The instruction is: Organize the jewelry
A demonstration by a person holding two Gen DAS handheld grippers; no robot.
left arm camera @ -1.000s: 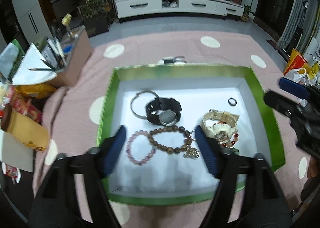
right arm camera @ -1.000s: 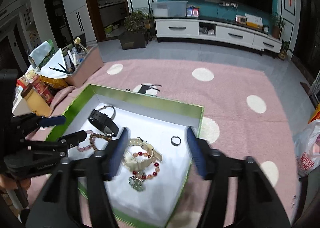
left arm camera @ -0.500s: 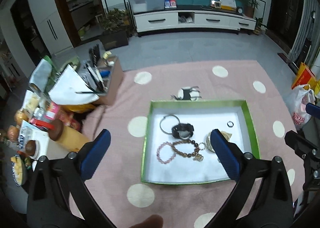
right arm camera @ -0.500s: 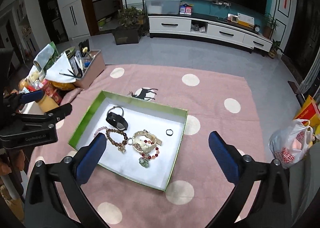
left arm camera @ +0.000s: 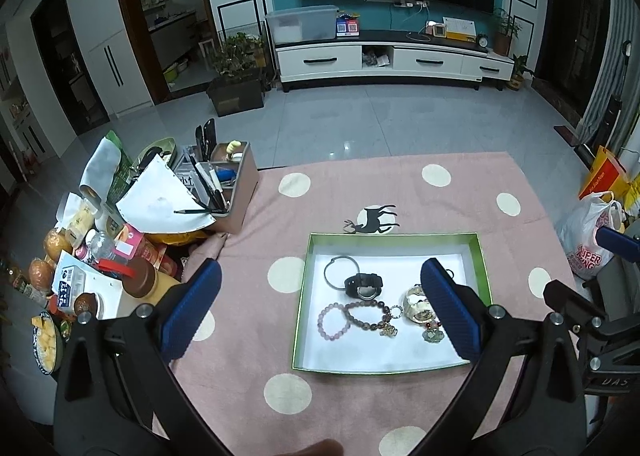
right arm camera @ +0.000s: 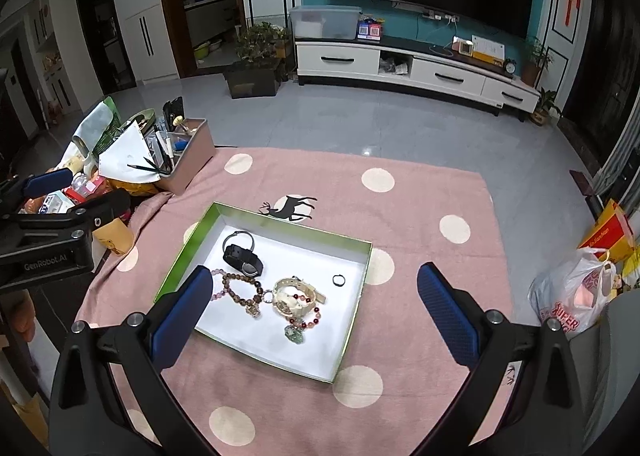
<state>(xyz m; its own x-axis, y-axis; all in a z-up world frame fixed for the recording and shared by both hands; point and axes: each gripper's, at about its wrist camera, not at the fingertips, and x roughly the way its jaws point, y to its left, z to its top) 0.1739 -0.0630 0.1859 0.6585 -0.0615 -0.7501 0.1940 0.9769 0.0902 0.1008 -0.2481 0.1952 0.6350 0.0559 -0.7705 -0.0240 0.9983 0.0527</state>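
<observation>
The jewelry lies gathered in a shallow green-walled box (right arm camera: pixel 362 288) with a white floor, resting on a pink dotted cloth (right arm camera: pixel 400 216) that covers the tabletop. Inside are a thin metal bangle (left arm camera: pixel 340 271), a black watch (left arm camera: pixel 363 286), a pink bead bracelet (left arm camera: pixel 334 322), a brown bead bracelet (left arm camera: pixel 366 316) with a small charm, a cream watch (right arm camera: pixel 294 296) tangled with a red bead bracelet (right arm camera: pixel 306 316) and its green pendant, and a small dark ring (right arm camera: pixel 339 280) lying apart near the far wall.

Both sets of fingers are spread wide with nothing between them, held well above the box. In the left wrist view the left gripper (left arm camera: pixel 320 314) frames the box: the bangle, black watch and two bead bracelets sit between its fingers, and the cream watch is partly hidden behind its right finger (left arm camera: pixel 450 312). In the right wrist view the right gripper (right arm camera: pixel 316 312) frames the cream watch, red beads and ring, while the bead bracelets lie just beside its left finger (right arm camera: pixel 182 316).

Judging from this, every piece is already in the box, so the task looks either finished or paused between picks. If sorting goes on, the next move calls for lowering one gripper to a single piece, most likely separating the tangled cream watch and red beads, with care not to drag neighbours along.
</observation>
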